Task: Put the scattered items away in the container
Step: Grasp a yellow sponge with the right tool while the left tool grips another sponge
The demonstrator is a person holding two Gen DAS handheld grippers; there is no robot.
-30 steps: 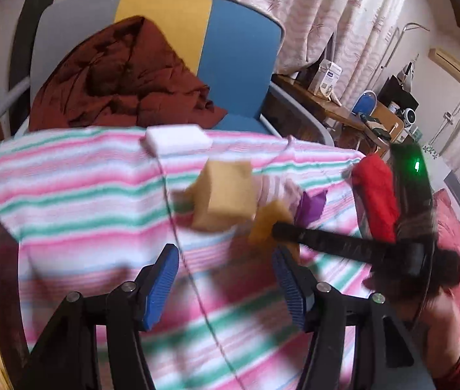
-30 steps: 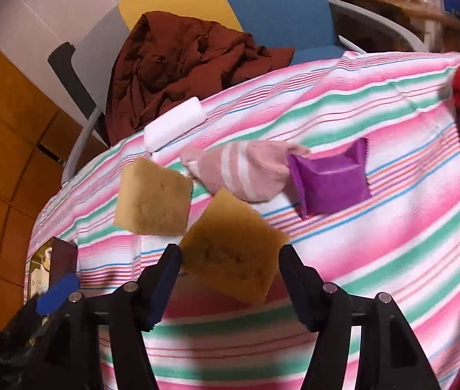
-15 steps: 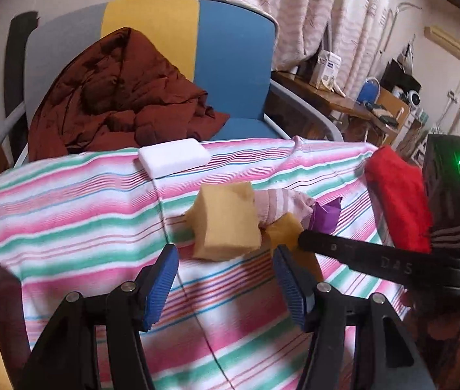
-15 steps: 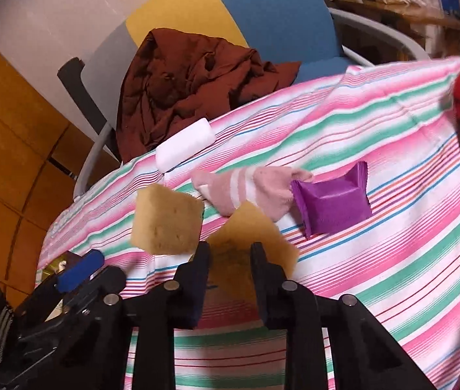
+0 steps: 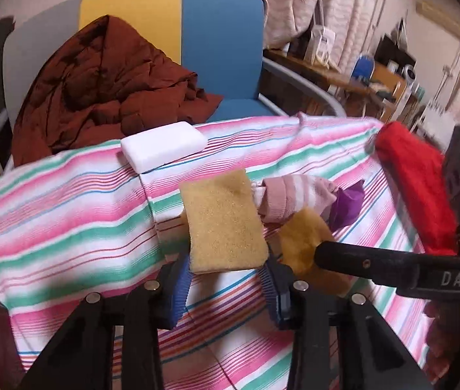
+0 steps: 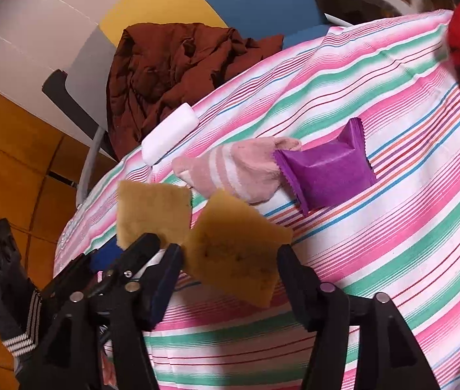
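Observation:
Two yellow sponges lie on a pink, green and white striped cloth (image 5: pixel 67 208). My left gripper (image 5: pixel 226 289) is closing on the left sponge (image 5: pixel 223 221), and its blue pads (image 5: pixel 181 289) touch the sponge's lower sides. The left gripper also shows at the lower left of the right wrist view (image 6: pixel 125 253). My right gripper (image 6: pixel 230 260) is opening, and the second sponge (image 6: pixel 236 247) lies loose between its jaws. Behind the sponges lie a pink striped sock (image 6: pixel 239 169), a purple packet (image 6: pixel 324 169) and a white block (image 5: pixel 163 146).
A red cloth item (image 5: pixel 415 188) lies at the cloth's right edge. Beyond the far edge stands a yellow and blue chair (image 5: pixel 216 32) with a dark red garment (image 5: pixel 106 91) heaped on it. A cluttered desk (image 5: pixel 360 78) is at the back right.
My left gripper came closer to the left sponge and narrowed its jaws around it. My right gripper squeezed shut on the second sponge half a second ago and has spread apart again.

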